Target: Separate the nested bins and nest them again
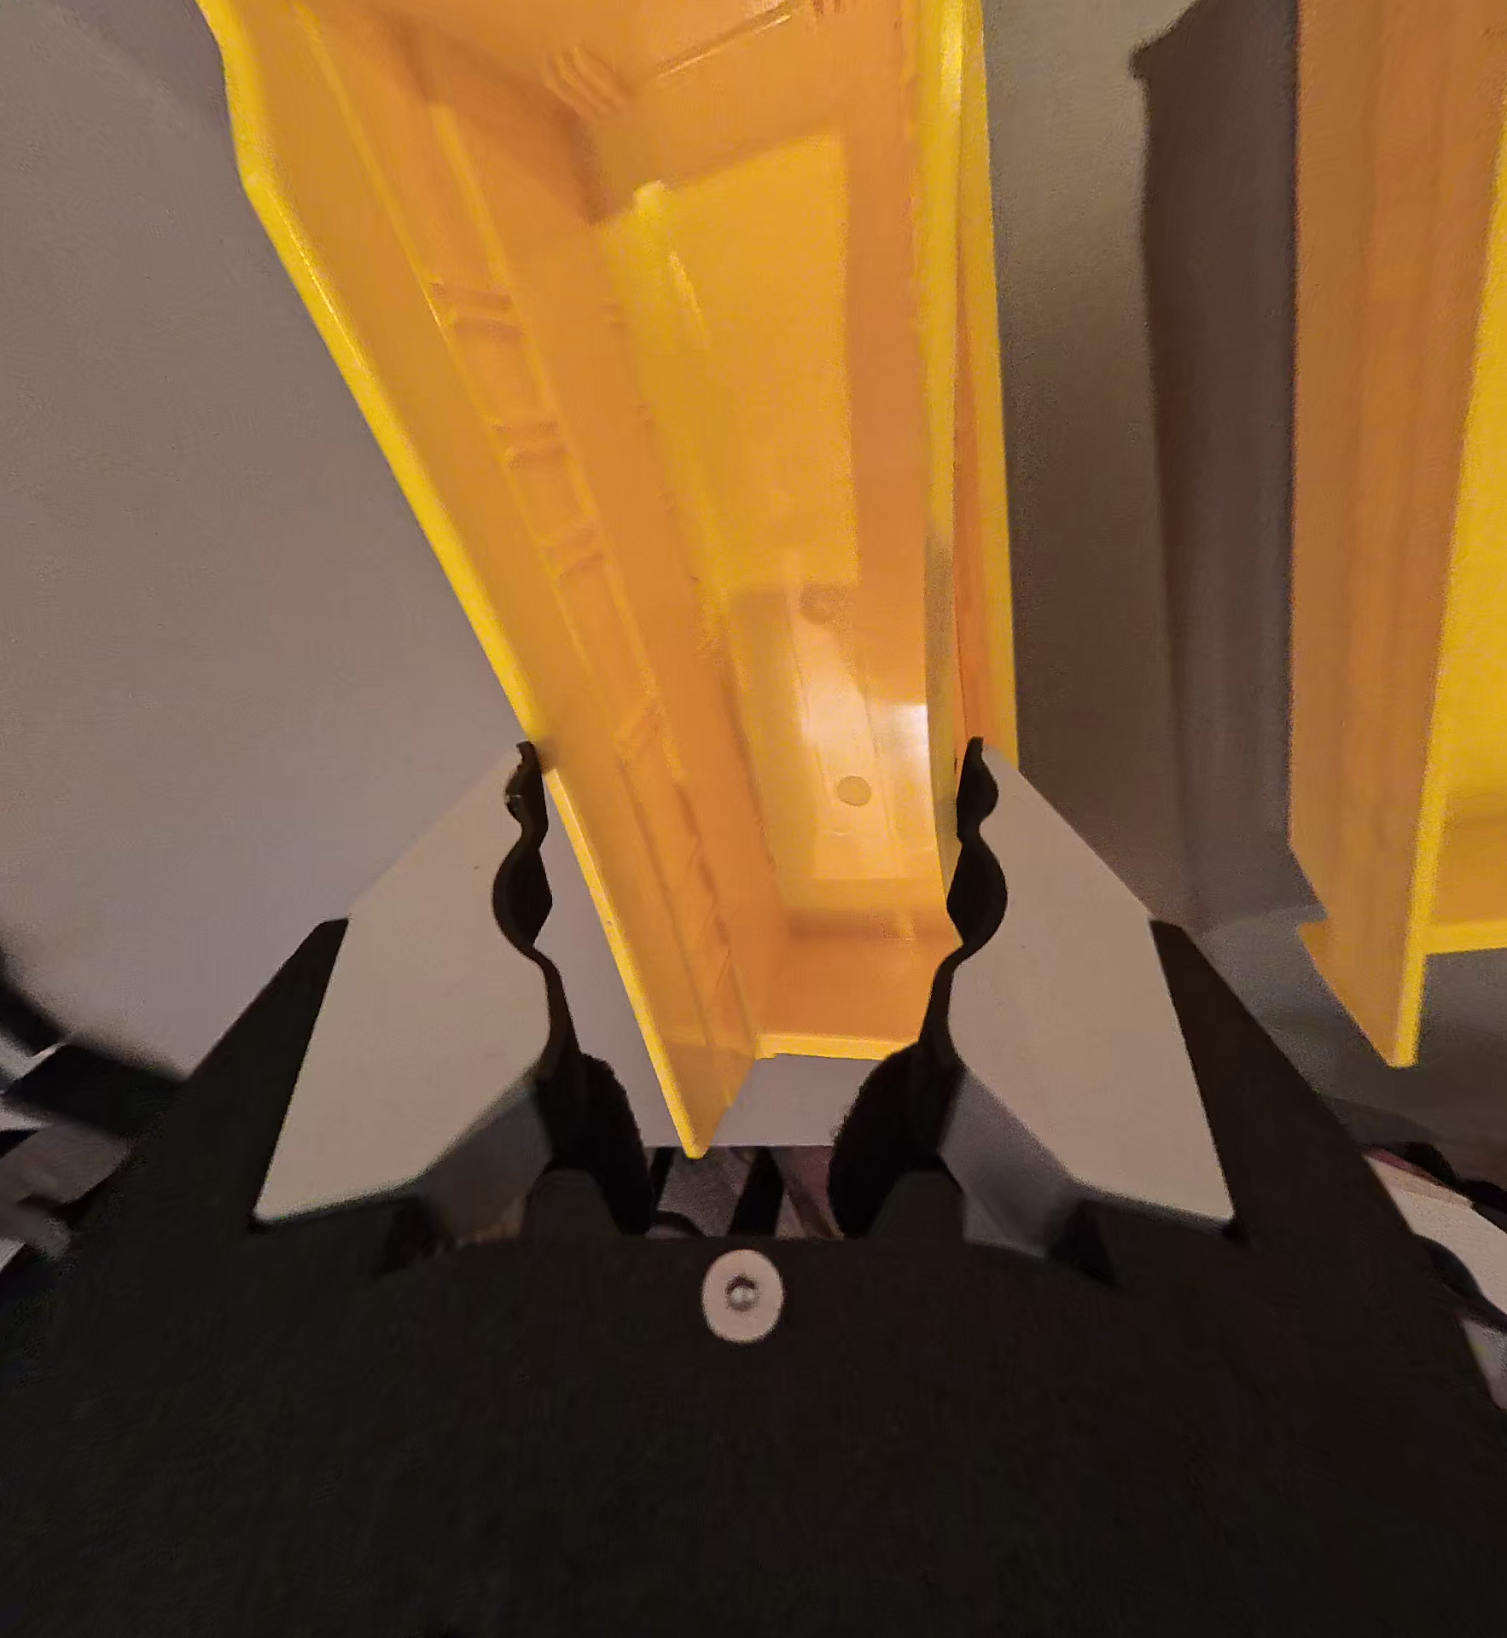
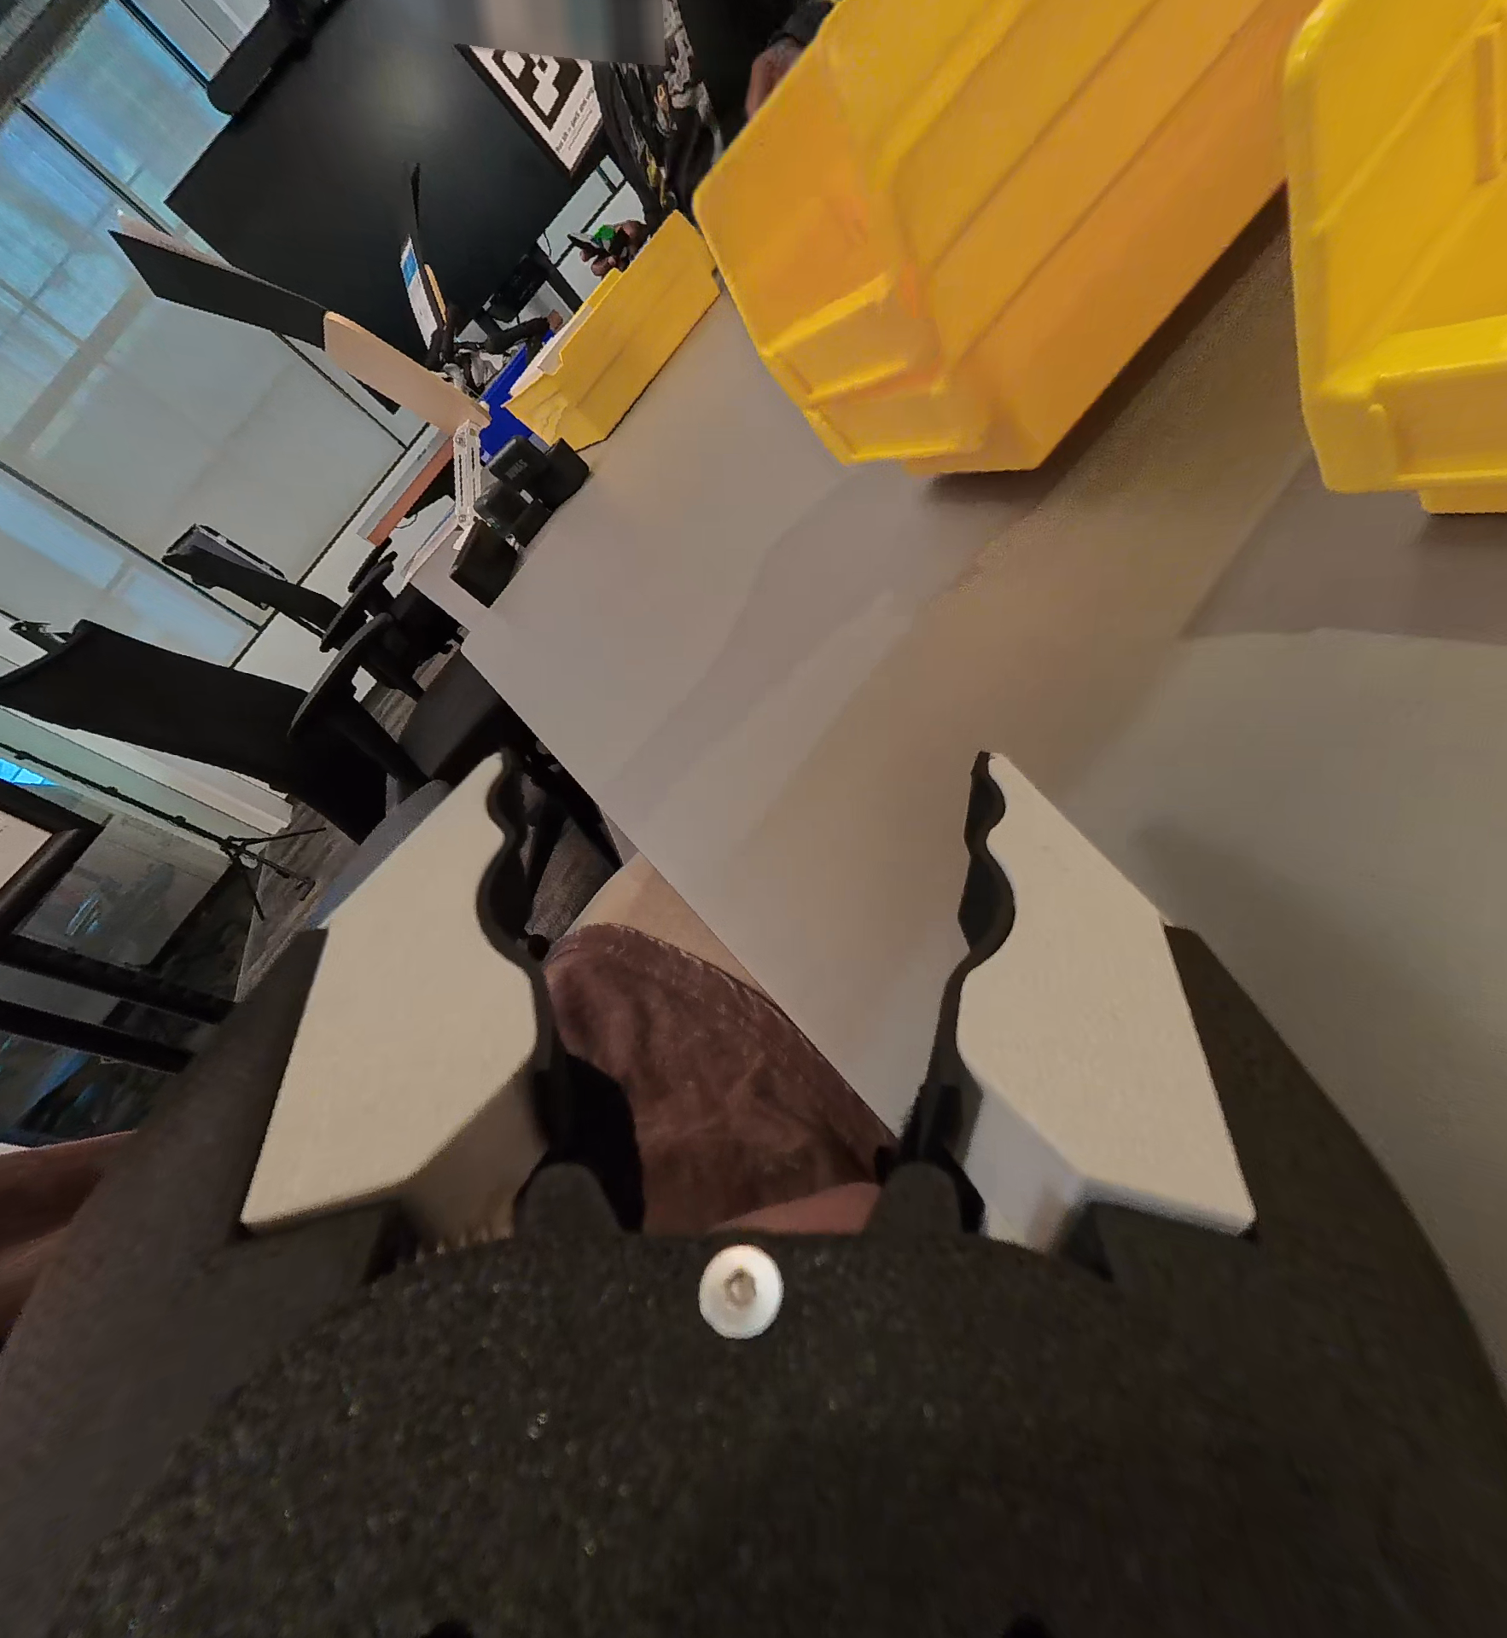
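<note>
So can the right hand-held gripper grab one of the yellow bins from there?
Probably yes. The right hand-held gripper is open and empty, and only bare grey table lies between it and the nearest yellow bin. It is still apart from the bin.

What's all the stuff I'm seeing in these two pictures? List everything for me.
Bins: three near ones, yellow, on the table; the left wrist view looks into one with another to its right; the right wrist view shows two side by side and a third farther back.
Table: one, grey, under the bins.
Black boxes: a few, at the table's far edge.
Office chairs: at least two, black, beyond the table.
Monitor: one, black, in the background.
Windows: large, pale, far wall.
Left gripper: fingers open, around a bin's near end.
Right gripper: fingers open, empty, above the table edge.
</note>
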`<control>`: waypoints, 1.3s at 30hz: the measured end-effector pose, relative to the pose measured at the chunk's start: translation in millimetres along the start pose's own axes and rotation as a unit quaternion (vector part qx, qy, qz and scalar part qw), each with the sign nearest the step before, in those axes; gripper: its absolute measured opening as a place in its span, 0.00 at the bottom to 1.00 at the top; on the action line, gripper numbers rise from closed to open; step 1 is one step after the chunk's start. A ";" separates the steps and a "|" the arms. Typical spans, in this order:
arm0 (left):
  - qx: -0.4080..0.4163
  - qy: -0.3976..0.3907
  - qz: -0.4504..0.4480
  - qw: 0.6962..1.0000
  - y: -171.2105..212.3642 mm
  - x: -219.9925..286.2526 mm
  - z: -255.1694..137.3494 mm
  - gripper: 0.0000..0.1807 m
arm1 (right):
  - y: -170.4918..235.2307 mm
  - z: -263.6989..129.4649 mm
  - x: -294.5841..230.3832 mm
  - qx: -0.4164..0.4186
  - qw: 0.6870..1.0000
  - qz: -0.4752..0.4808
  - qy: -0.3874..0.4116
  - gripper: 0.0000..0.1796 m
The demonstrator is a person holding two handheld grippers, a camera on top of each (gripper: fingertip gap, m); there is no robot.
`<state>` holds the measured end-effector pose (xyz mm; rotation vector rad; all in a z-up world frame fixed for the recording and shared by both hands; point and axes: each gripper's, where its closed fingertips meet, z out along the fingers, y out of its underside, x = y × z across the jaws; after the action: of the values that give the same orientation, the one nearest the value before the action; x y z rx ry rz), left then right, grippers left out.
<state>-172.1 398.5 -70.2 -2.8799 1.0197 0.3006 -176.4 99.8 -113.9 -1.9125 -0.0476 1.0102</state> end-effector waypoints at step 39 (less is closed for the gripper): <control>-0.046 -0.062 -0.059 0.995 87.0 -220.8 33.7 0.53 | -22.7 -16.9 19.7 0.059 0.996 -0.018 0.058 0.48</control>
<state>-400.2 471.3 -57.5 -2.9443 0.8328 0.5235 -144.1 108.7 -105.5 -1.8516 0.0443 0.8581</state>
